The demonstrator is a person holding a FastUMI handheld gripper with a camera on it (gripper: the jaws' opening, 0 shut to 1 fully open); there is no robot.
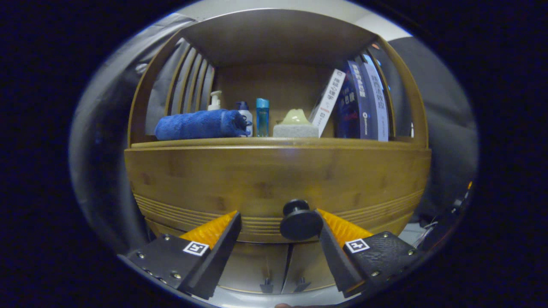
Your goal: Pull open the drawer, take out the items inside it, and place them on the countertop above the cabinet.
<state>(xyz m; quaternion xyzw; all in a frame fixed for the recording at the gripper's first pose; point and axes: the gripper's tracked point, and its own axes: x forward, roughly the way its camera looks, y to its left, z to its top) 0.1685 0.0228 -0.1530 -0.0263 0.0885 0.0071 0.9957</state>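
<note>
A wooden cabinet has a wide drawer front (274,179) with a round dark knob (299,222) low at its middle. The drawer is closed, so its contents are hidden. My gripper (278,224) stands open right in front of the drawer. The knob sits between the fingers, close against the right finger (338,226); the left finger (214,229) is well apart from it. Above the drawer runs the countertop shelf (274,143).
On the countertop lie a rolled blue towel (199,124), a pump bottle (215,100), two small bottles (262,116), a sponge block with a pale object on it (295,126) and leaning books (359,102). Two cabinet doors with small handles (284,284) sit below the drawer.
</note>
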